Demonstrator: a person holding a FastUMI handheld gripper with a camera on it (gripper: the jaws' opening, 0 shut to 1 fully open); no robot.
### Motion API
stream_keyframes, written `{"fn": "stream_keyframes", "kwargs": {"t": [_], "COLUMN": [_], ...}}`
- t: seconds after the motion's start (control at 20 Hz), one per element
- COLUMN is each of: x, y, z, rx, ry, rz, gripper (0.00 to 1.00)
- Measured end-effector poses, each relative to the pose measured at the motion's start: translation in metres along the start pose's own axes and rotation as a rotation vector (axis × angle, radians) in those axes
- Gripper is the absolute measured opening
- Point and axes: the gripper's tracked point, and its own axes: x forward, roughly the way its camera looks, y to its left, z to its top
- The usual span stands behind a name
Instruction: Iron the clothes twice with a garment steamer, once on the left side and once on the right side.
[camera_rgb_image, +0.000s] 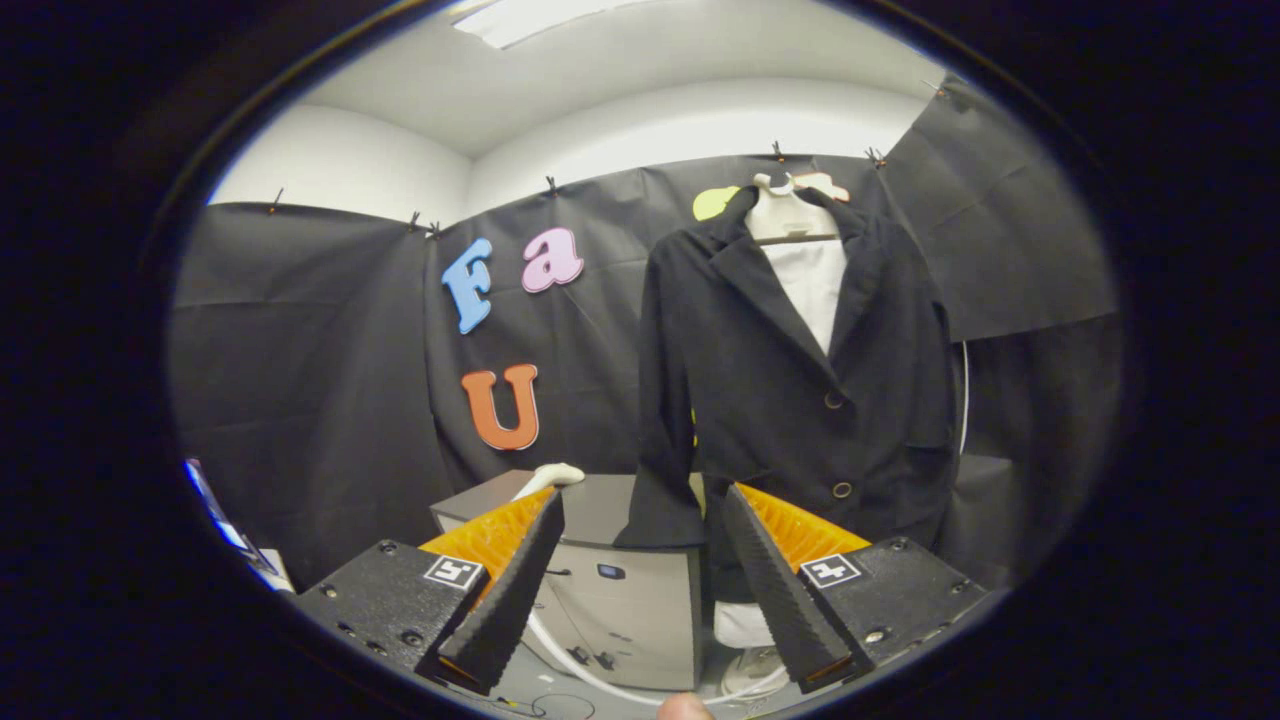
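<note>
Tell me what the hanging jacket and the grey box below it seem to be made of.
Jacket: looks like matte black woven cloth, going by its soft folds and lapels. Grey box: smooth and rigid with flat panels, probably plastic or painted metal, cannot tell which. The gripper hovers open in front, holding nothing.

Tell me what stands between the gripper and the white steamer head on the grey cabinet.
Nothing visible does. The open gripper holds nothing; the white steamer head rests on the grey cabinet just beyond the fingers, left of the hanging black jacket.
</note>
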Motion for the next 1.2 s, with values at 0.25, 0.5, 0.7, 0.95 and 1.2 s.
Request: {"fn": "stream_keyframes", "kwargs": {"t": [0.25, 0.5, 0.7, 0.95, 1.2], "x": [0.058, 0.135, 0.199, 0.280, 0.359], "y": [0.050, 0.098, 0.128, 0.169, 0.182], "z": [-0.014, -0.033, -0.056, -0.099, -0.156], "rx": [-0.071, -0.066, -0.062, -0.016, -0.010], "ry": [0.045, 0.113, 0.204, 0.388, 0.537], "rz": [0.092, 0.219, 0.278, 0.310, 0.212], "gripper": [1.00, 1.00, 1.00, 1.00, 0.99]}}
